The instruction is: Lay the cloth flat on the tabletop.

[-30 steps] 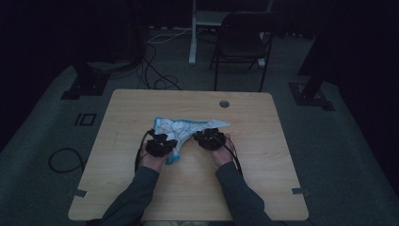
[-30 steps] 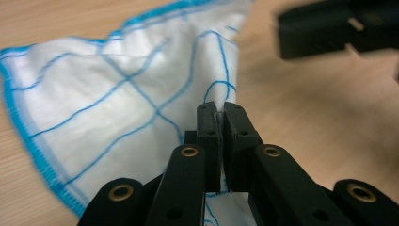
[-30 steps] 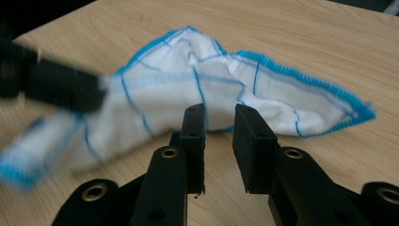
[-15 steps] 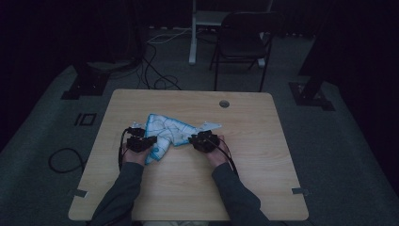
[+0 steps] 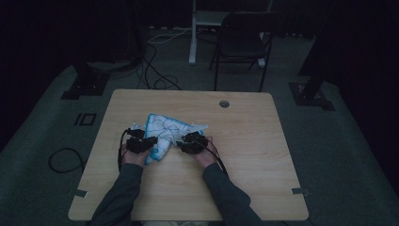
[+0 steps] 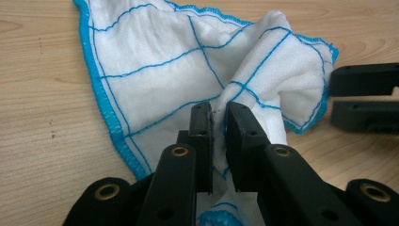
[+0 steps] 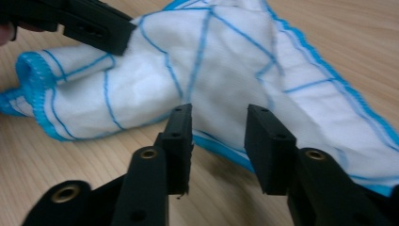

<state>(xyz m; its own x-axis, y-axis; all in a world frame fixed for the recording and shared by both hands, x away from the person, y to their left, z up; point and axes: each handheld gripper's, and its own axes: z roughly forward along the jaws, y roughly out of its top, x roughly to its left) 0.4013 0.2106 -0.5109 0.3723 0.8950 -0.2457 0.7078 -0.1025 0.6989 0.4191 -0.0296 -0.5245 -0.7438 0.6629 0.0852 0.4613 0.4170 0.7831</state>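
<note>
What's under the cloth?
The bare wooden table runs right up to the cloth on every side. It lies crumpled and partly folded over itself; whatever is beneath the folds is covered.

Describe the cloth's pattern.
The cloth is white with blue grid lines and blue edging, clearest in the left gripper view.

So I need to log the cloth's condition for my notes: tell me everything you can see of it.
The cloth is white woven fabric with a thin blue grid and a bright blue stitched hem. It lies crumpled and partly folded on the wooden table, near its middle, with one corner pointing toward the right. The left gripper pinches a raised fold between its jaws, which have just been easing open. The right gripper has just opened; its jaws stand apart at the hem, gripping nothing.
</note>
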